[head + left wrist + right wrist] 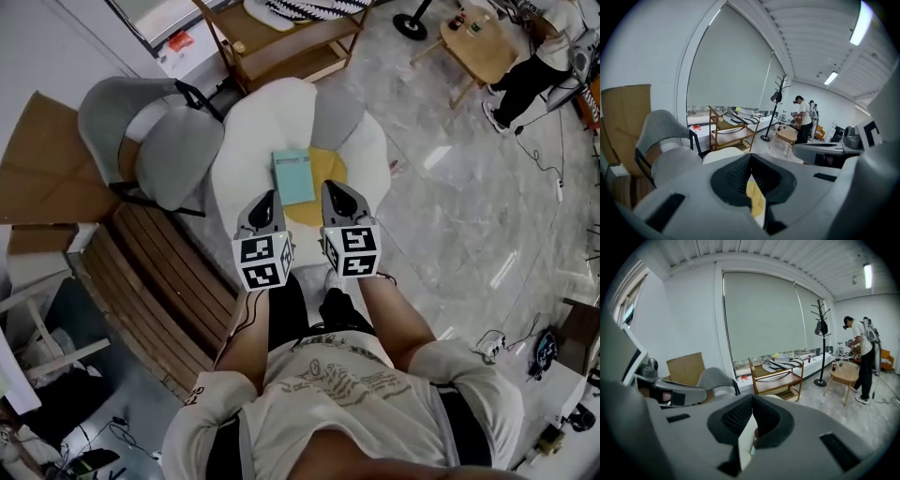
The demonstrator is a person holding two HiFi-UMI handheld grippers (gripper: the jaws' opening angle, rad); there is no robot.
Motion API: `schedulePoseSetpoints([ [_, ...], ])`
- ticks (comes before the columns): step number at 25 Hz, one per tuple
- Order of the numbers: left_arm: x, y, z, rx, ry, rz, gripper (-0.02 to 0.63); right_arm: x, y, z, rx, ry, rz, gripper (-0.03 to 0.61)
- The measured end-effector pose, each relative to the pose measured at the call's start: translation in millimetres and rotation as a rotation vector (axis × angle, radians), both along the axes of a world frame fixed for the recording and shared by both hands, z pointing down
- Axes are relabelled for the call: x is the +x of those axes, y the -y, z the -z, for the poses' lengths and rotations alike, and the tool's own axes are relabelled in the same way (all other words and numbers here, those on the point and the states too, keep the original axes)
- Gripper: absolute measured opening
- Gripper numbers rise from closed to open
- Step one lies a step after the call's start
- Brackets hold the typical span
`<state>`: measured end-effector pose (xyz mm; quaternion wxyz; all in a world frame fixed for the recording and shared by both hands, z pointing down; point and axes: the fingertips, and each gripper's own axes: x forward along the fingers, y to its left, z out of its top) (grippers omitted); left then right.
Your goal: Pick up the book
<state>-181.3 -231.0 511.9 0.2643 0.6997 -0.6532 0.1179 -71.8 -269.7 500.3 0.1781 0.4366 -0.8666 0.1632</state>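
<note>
A pale teal book (293, 175) lies flat on a white flower-shaped cushion seat (246, 127), partly over its yellow centre (328, 167). My left gripper (268, 199) hovers just short of the book's near left corner, jaws shut with nothing held. The right gripper (334, 191) hangs beside the book's near right edge, also shut and empty. In the left gripper view the jaws (751, 157) meet at the tips, with yellow showing through the gap below. The right gripper view shows its jaws (753, 399) closed the same way, above the white seat.
A grey chair (150, 141) stands left of the seat, with a slatted wooden bench (173, 281) and cardboard (37, 159) nearby. Behind are a wooden shelf (281, 47), a round wooden table (478, 42) and a standing person (534, 66). Cables lie on the marble floor at the right.
</note>
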Motion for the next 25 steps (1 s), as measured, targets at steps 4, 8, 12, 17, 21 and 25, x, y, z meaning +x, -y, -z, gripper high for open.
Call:
schedulePoseSetpoints([
  [4,-2.7,4.6,-48.4,-0.066,-0.026,-0.02,0.02,-3.7,1.0,-48.3,-0.062,-0.027,-0.028,0.027],
  [8,-5.0,14.5,-102.9,-0.128,-0.022,-0.068,0.02,-9.6,7.4,-92.9,-0.106,-0.026,-0.054,0.028],
  [12,-7.6,20.6,-155.8,-0.178,-0.038,-0.109,0.02,-14.1,8.4,-140.9,-0.139,-0.039,-0.061,0.028],
  [17,-7.6,26.4,-223.7,-0.224,-0.046,-0.154,0.02,-14.3,6.1,-210.4,-0.185,-0.088,-0.082,0.028],
  [21,-18.2,31.2,-276.7,-0.259,-0.069,-0.156,0.02,-22.6,7.2,-261.1,-0.205,-0.109,-0.089,0.028],
  [25,-27.4,36.4,-327.8,-0.284,-0.075,-0.158,0.02,-28.0,3.6,-305.1,-0.24,-0.119,-0.092,0.028],
])
